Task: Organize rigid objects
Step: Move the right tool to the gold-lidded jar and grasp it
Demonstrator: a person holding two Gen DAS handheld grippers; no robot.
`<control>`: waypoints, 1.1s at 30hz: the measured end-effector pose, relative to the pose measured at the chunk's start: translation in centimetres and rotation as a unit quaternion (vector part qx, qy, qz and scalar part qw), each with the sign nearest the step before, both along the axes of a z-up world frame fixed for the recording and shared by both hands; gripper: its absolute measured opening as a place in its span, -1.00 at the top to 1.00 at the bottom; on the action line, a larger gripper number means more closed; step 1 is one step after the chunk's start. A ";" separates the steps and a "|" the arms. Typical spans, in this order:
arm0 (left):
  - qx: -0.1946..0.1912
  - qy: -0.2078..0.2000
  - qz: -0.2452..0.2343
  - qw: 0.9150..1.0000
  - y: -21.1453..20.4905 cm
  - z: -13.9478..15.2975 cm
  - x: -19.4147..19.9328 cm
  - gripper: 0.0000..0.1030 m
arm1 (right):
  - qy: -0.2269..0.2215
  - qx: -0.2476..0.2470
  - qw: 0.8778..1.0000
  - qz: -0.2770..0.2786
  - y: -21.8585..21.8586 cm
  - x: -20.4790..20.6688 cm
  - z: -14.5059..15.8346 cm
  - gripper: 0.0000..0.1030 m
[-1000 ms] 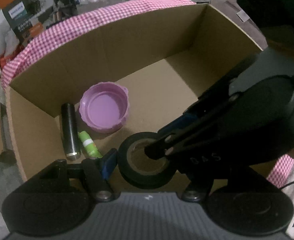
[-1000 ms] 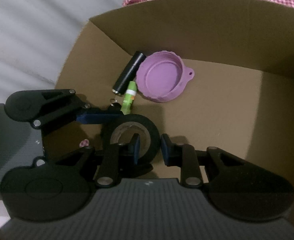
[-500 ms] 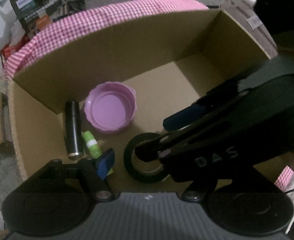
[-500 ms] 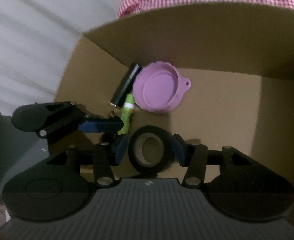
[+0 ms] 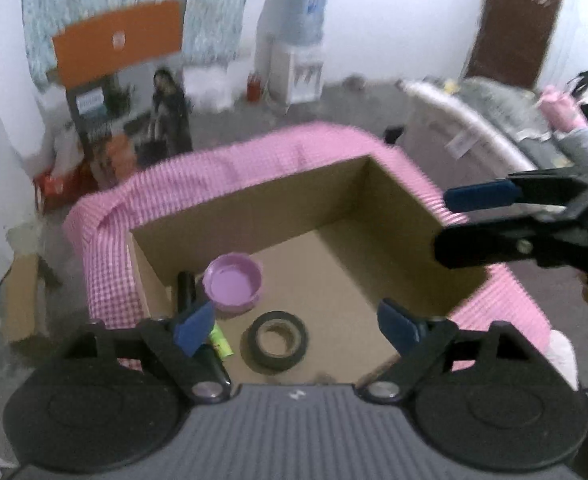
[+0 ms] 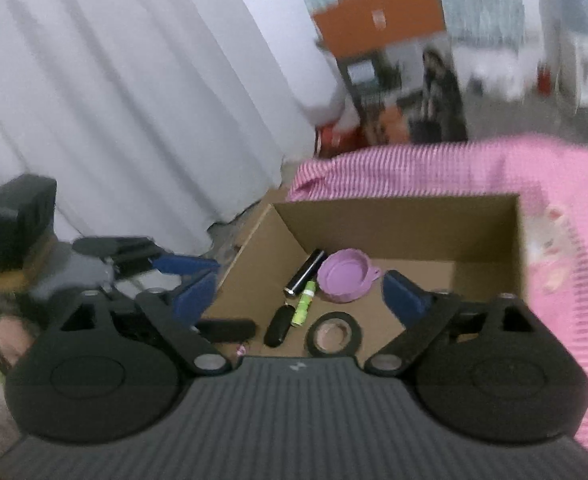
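black tape roll (image 5: 279,340) flat, hole up

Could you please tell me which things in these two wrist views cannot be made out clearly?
- Left wrist view: the black cylinder and green tube in the cardboard box are partly hidden by the left gripper finger.
- Right wrist view: the small pink item at the box's near edge is too small and blurred to identify.
- Both views: background print is motion-blurred.

Black tape roll (image 5: 279,340) lies flat on the box floor, near the purple lid (image 5: 233,287), seemingly apart.
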State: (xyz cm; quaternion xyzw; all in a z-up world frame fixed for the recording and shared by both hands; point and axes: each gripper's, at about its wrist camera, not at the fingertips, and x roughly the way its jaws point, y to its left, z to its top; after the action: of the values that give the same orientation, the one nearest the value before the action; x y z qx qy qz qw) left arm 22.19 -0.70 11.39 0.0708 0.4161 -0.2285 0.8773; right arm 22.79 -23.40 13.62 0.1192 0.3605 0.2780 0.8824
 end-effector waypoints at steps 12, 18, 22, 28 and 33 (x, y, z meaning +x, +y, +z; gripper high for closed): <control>-0.066 -0.023 0.020 0.997 0.0 -4.6 -11.7 -0.84 | -0.081 -0.217 0.972 -0.046 -0.9 -12.8 -2.1 -0.98; -0.042 -0.033 0.031 0.998 -1.2 -8.6 -14.0 -0.84 | -0.042 -0.226 0.970 -0.075 -1.1 -14.9 -6.9 -0.98; -0.028 -0.044 0.014 0.999 -2.6 -10.2 -14.8 -0.84 | -0.052 -0.273 0.957 -0.086 0.0 -17.0 -8.9 -0.97; -0.011 -0.051 -0.008 0.999 -4.7 -12.6 -14.8 -0.84 | -0.080 -0.265 0.952 -0.129 -0.9 -17.8 -11.6 -0.98; 0.011 -0.079 -0.028 0.996 -6.3 -14.5 -15.1 -0.84 | -0.072 -0.169 0.971 -0.151 -2.3 -17.8 -13.1 -0.98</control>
State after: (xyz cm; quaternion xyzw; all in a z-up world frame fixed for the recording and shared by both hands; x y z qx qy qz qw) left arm 7.04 -6.97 -3.07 0.1101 0.3462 -0.2419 0.8997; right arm 4.96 -25.70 0.51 0.0013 0.3156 0.0848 0.9451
